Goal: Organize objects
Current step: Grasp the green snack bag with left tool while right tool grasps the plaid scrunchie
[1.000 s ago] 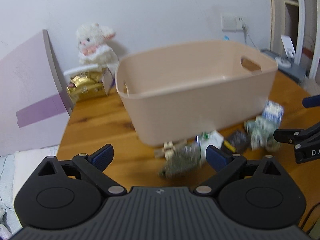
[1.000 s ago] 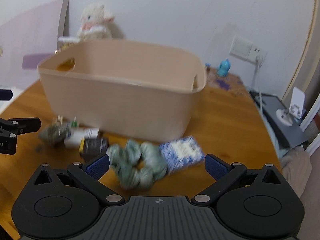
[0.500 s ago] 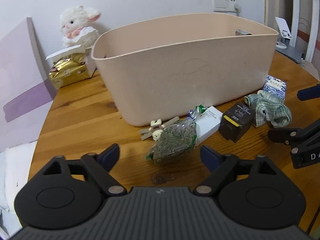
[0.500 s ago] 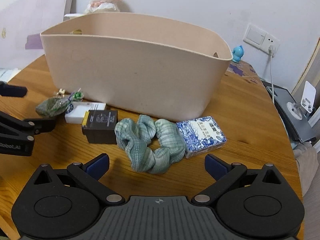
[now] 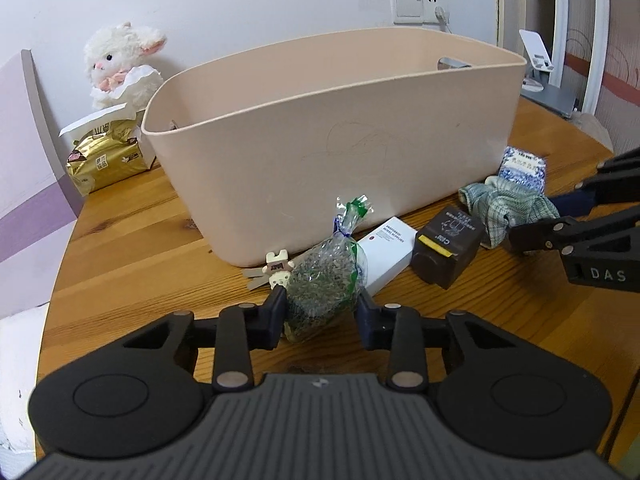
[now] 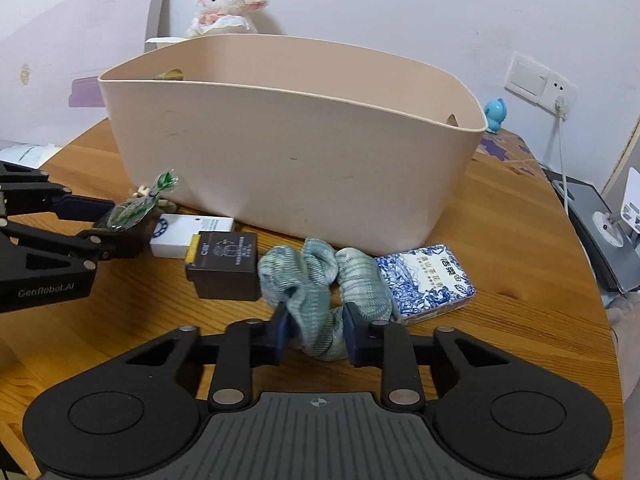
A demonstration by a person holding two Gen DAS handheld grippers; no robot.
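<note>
Beige plastic is filling the middle of both views: a large storage bin point(image 5: 336, 128) is standing on the wooden table point(image 5: 132, 232), with a row of small items lying along its near wall. The left gripper point(image 5: 320, 312) is pinching a clear bag of dried herbs point(image 5: 320, 280), its jaws closed in against both sides of the bag's lower end while the bag is resting on the table. Just beside the bag, a small cream clip point(image 5: 278, 268) is lying against the bin's base, and a white box point(image 5: 386, 248) is touching the bag's other side. Next along, a dark brown box point(image 6: 224, 266) is sitting between the white box and a green scrunchie point(image 6: 324, 280). The right gripper point(image 6: 316, 334) is squeezing the scrunchie's near loop, jaws narrowed tightly onto the fabric. A blue-and-white patterned packet point(image 6: 428, 280) is lying against the scrunchie's far side. Behind the bin, a white plush lamb point(image 5: 120, 64) is sitting by the wall above a gold foil packet point(image 5: 106, 160).
</note>
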